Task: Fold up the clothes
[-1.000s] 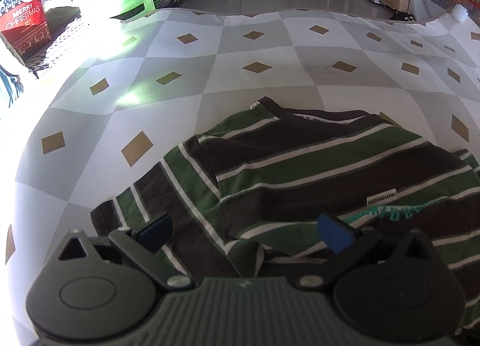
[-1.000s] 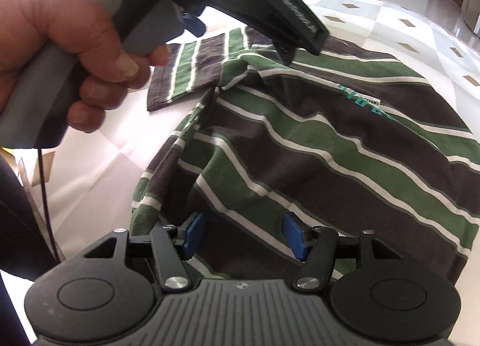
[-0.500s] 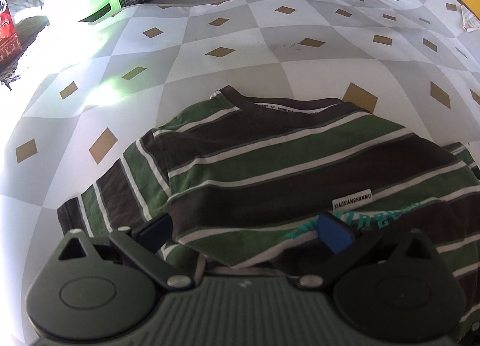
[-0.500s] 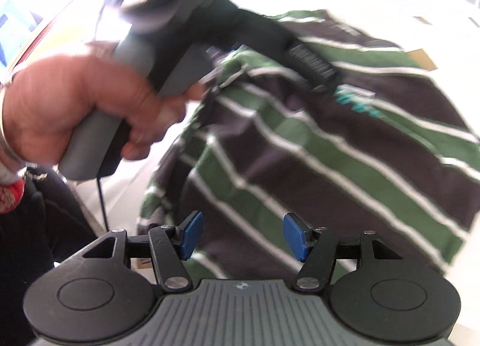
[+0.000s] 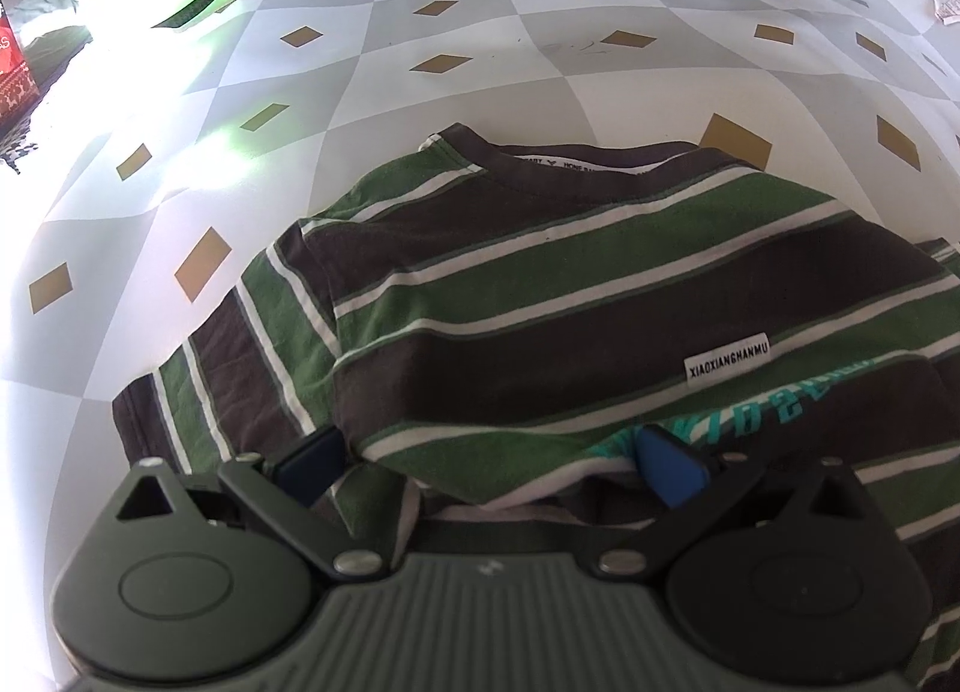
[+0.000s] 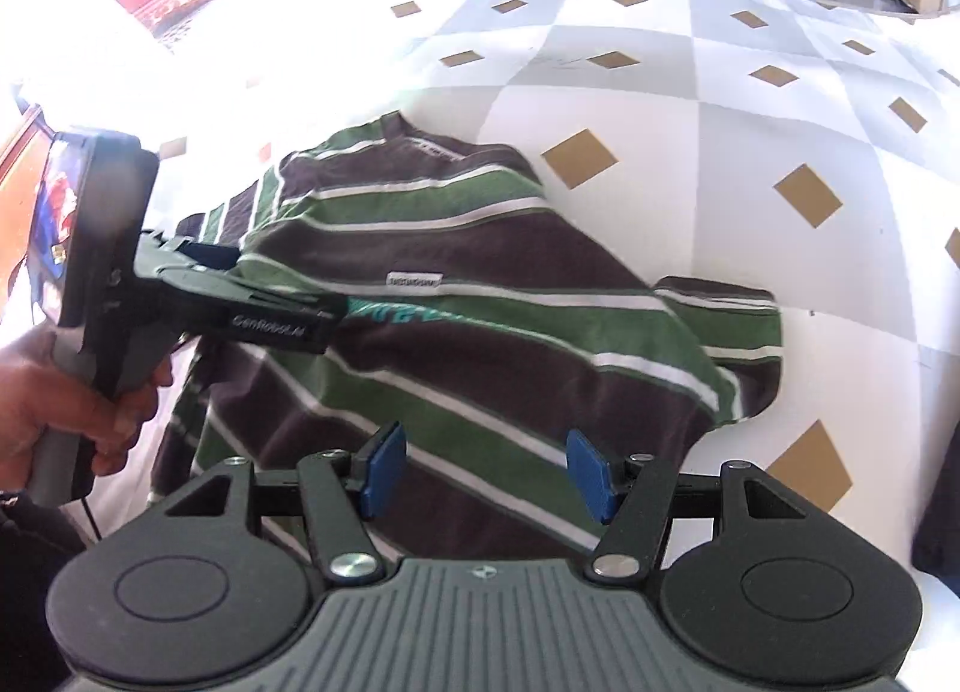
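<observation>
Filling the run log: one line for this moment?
left gripper: open, fold of green-and-brown striped cotton T-shirt between pads | right gripper: open, empty, above shirt

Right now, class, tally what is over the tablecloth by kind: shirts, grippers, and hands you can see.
Shirts: 1, striped shirt
Grippers: 2, left gripper and right gripper
Hands: 1, hand on the left gripper's handle
Total: 4
</observation>
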Motion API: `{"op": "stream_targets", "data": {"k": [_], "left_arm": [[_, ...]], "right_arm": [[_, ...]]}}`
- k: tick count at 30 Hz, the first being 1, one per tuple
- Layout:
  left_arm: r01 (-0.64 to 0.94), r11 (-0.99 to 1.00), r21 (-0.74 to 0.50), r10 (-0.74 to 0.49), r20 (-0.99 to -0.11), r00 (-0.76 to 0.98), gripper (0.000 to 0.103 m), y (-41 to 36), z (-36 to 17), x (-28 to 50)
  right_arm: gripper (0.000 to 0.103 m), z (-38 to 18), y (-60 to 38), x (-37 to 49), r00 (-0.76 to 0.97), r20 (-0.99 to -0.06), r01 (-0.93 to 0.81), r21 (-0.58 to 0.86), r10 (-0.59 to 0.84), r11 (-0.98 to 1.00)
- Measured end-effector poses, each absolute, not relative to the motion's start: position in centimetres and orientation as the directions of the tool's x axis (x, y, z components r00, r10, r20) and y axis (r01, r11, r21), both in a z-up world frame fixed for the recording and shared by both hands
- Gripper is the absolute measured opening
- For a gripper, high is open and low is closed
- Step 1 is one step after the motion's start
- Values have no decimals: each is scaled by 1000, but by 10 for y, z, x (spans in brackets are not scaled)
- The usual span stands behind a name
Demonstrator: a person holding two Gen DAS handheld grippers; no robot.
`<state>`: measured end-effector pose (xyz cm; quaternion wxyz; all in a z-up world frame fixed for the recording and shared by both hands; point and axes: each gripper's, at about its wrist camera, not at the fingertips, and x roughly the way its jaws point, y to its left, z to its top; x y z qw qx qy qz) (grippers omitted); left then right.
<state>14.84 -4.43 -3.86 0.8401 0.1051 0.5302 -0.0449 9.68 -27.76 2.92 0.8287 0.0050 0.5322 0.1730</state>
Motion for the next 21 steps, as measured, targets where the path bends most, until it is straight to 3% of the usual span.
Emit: {"op": "stream_targets", "data": {"k": [11, 21], "left_arm": [[176, 977, 125, 35, -896, 442, 103, -44, -43, 144], [156, 980, 120, 38, -892, 450, 103, -45, -45, 145]], "right_arm": [[60, 25, -326, 140, 493, -849, -40, 197, 191, 980], [60, -3, -339, 179, 436, -884, 81, 227, 170, 971]]}}
